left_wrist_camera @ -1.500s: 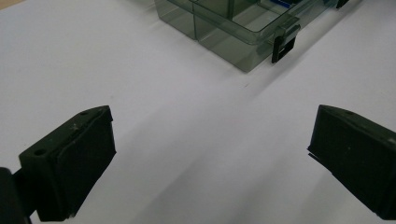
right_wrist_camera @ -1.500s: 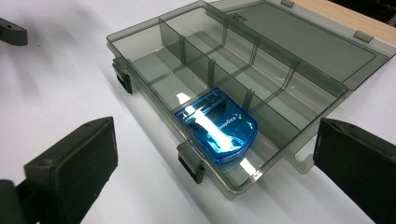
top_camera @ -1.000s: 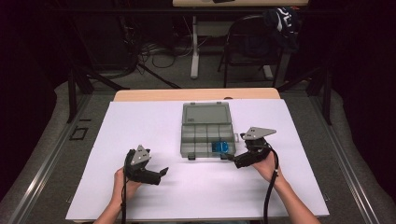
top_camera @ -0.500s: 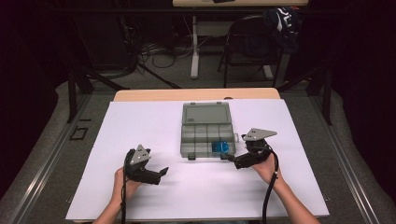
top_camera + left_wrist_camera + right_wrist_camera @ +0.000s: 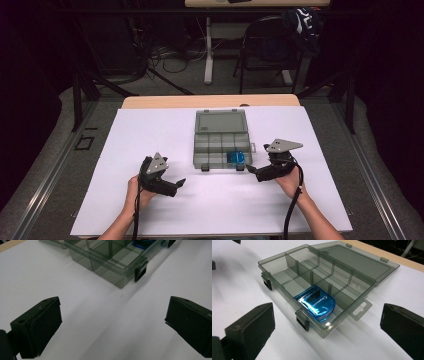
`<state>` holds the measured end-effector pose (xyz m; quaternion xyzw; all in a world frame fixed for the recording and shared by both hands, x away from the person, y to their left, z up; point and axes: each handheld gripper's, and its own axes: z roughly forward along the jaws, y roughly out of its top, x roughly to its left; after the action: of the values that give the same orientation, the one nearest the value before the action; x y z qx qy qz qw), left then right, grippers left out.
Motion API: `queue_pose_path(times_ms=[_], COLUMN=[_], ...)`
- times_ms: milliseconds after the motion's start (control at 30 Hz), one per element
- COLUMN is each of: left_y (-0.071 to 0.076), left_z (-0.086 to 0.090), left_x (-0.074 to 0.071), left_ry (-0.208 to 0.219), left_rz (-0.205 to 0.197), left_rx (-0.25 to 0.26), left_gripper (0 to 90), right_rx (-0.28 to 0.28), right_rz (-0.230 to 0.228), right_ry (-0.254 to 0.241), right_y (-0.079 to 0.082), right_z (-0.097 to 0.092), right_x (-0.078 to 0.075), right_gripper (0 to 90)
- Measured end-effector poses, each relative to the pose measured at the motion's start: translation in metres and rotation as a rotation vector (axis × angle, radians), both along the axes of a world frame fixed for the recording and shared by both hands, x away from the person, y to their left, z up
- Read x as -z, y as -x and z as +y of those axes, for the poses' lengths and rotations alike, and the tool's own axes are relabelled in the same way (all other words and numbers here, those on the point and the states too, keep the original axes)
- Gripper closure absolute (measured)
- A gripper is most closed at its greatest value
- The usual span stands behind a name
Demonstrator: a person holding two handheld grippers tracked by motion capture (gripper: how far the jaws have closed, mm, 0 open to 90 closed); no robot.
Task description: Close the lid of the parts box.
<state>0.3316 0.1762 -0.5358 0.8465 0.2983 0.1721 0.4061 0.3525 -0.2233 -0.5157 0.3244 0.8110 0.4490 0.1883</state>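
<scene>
Near edge: left tool [image 5: 179, 184] rests low on the white counter [image 5: 150, 130], jaws spread, holding nothing — parked well left of the box. Right tool [image 5: 251, 171] sits just off the near right corner of the organizer box [image 5: 222, 145], jaws also spread and empty, aimed at it. The blue case [image 5: 317, 302] lies in the near right compartment, hard against the front wall. Lid [image 5: 357, 261] lies folded flat on the far side, so probably next is closing it, or a grab at the case.
</scene>
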Motion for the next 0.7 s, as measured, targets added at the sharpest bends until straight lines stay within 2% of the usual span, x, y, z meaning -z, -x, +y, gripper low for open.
queue_pose_path(times_ms=[100, 267, 700], left_y=[-0.004, -0.007, -0.02], left_z=[-0.002, -0.004, -0.015], left_x=[-0.004, -0.014, -0.023], left_ry=[0.01, 0.013, -0.015], left_rz=[0.018, 0.018, 0.01], left_rx=[0.025, 0.065, 0.127], left_gripper=[0.0, 0.0, 0.0], right_rx=[-0.003, -0.014, -0.017], right_rz=[-0.003, -0.002, -0.001], right_ry=[0.0, -0.003, -0.006], right_y=[-0.001, -0.003, -0.003], right_z=[0.001, 0.001, 0.001], right_x=[-0.001, 0.001, 0.002], right_gripper=[0.0, 0.0, 0.0])
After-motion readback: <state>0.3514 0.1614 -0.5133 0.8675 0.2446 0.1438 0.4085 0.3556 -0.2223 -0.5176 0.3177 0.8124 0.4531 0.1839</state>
